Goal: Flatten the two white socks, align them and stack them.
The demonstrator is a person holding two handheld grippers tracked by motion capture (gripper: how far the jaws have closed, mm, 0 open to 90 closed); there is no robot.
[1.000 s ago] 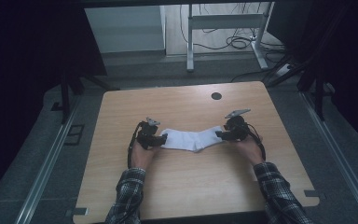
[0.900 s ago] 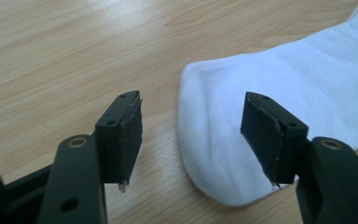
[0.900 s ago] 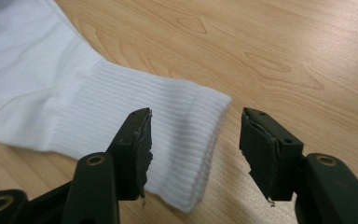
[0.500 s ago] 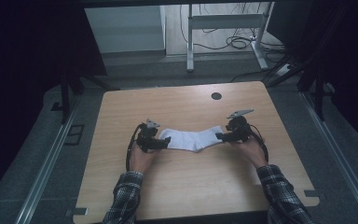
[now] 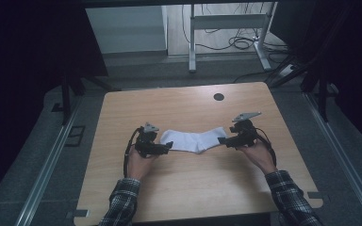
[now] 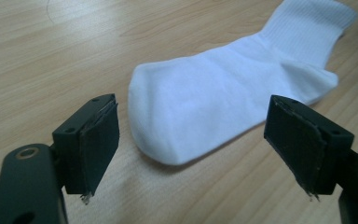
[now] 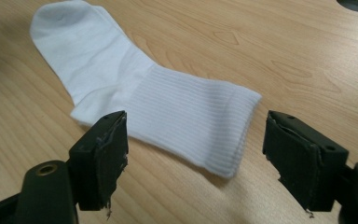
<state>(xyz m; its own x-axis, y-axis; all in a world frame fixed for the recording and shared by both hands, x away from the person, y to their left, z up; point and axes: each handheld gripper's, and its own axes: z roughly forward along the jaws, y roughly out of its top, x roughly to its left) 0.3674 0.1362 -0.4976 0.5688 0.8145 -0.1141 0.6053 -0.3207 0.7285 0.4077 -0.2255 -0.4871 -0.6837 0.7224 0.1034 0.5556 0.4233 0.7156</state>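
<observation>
A white sock (image 5: 195, 140) lies flat on the wooden table (image 5: 184, 188), toe to the left, ribbed cuff to the right. My left gripper (image 5: 169, 147) sits just off the toe end (image 6: 168, 140); its jaws have just been opening and stand wide apart, with the sock lying ahead of them and untouched. My right gripper (image 5: 221, 140) hovers at the cuff end (image 7: 214, 135); its jaws have also just been opening and hold nothing. In each gripper view the black pads (image 6: 100, 140) (image 7: 109, 154) stand apart above the wood.
A round dark hole (image 5: 218, 97) lies in the table near its far edge. Beyond the table stand a metal frame (image 5: 226, 23) and loose cables (image 5: 245, 44) on the floor. Dark rails run along both sides of the table.
Both grippers have let go of the sock's ends, opened and drawn back a little and upward. The sock now lies loose on the table.
</observation>
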